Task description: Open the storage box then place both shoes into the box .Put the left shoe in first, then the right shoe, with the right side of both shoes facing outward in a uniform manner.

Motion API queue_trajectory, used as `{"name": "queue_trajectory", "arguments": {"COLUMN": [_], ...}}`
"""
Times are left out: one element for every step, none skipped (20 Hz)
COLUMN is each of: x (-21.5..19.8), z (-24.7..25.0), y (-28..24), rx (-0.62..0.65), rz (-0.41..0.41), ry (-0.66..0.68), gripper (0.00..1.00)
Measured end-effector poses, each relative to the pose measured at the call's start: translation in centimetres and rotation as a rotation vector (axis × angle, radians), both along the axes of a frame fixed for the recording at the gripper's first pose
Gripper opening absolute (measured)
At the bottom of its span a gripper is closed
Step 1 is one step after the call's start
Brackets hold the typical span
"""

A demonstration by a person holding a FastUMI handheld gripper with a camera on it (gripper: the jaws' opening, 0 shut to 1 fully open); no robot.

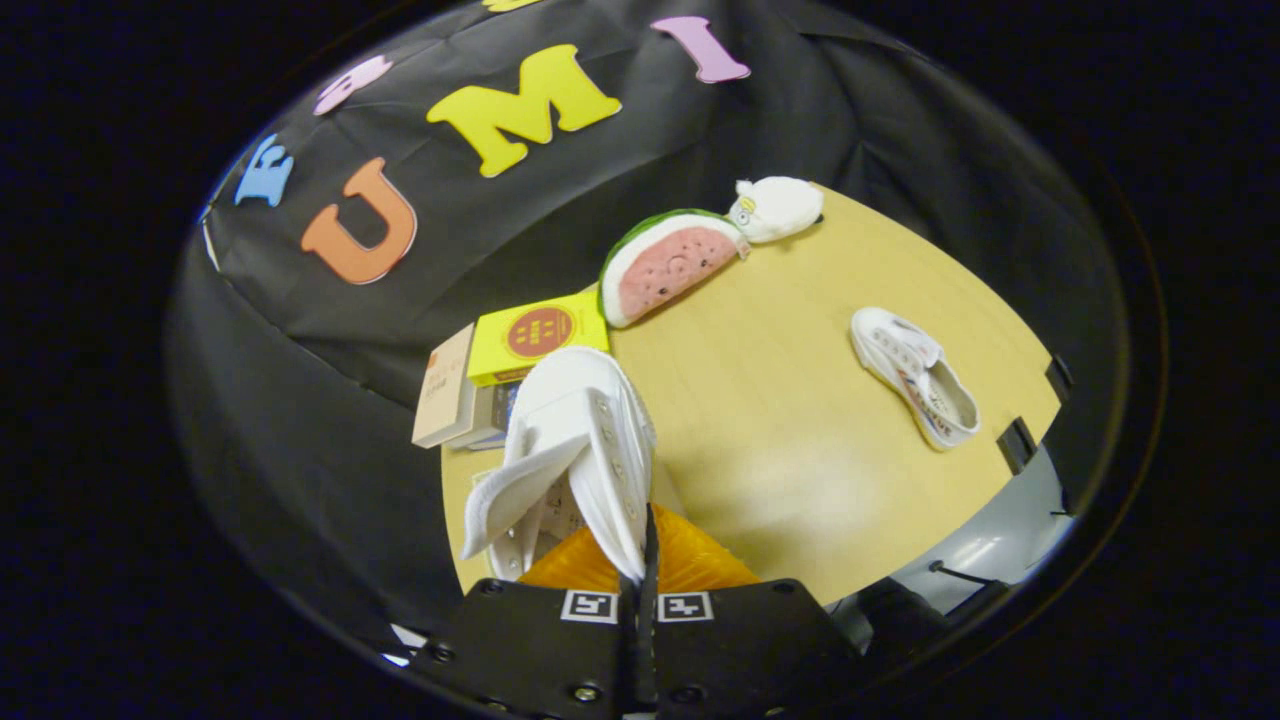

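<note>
The claw (641, 560) is clamped together on the thin canvas edge of a white shoe (575, 450), held above the orange ribbed box (690, 565). That floppy fabric could slip out and drop crooked. The second shoe (915, 375) lies well apart from the box on the smooth wooden desk (780, 430).
</note>
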State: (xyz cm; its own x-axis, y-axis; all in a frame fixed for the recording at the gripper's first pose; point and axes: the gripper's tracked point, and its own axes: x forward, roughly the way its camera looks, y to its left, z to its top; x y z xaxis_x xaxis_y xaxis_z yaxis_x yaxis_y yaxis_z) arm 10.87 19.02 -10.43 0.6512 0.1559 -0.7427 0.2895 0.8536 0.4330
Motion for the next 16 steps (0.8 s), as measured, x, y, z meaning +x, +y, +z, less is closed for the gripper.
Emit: {"name": "queue_trajectory", "arguments": {"x": [0.1,0.2,0.4,0.5,0.6,0.8,1.1,1.5,1.7,1.9,2.0,2.2,2.3,2.5,2.7,2.8], "z": [-0.4,-1.1,-1.8,-2.6,-3.4,-4.1,-4.7,-5.4,-6.1,-6.8,-7.5,-8.1,-8.7,-9.0,-9.1,-9.4], "y": [2.1,4.1,5.8,7.4,8.8,9.8,10.4,10.9,11.0,11.2,11.3,11.5,11.6,11.5,11.5,11.5], "rx": [0.009,0.018,0.028,0.041,0.05,0.051,0.045,0.028,0.01,-0.005,-0.014,-0.023,-0.034,-0.048,-0.063,-0.074], "rz": [0.015,0.026,0.033,0.034,0.033,0.031,0.029,0.031,0.028,0.025,0.024,0.025,0.026,0.022,0.025,0.033], "ry": [0.006,0.018,0.033,0.049,0.064,0.074,0.078,0.079,0.081,0.085,0.089,0.092,0.095,0.085,0.072,0.067], "gripper": [0.0,0.0,0.0,0.0,0.0,0.0,0.0,0.0,0.0,0.0,0.0,0.0,0.0,0.0,0.0,0.0]}}
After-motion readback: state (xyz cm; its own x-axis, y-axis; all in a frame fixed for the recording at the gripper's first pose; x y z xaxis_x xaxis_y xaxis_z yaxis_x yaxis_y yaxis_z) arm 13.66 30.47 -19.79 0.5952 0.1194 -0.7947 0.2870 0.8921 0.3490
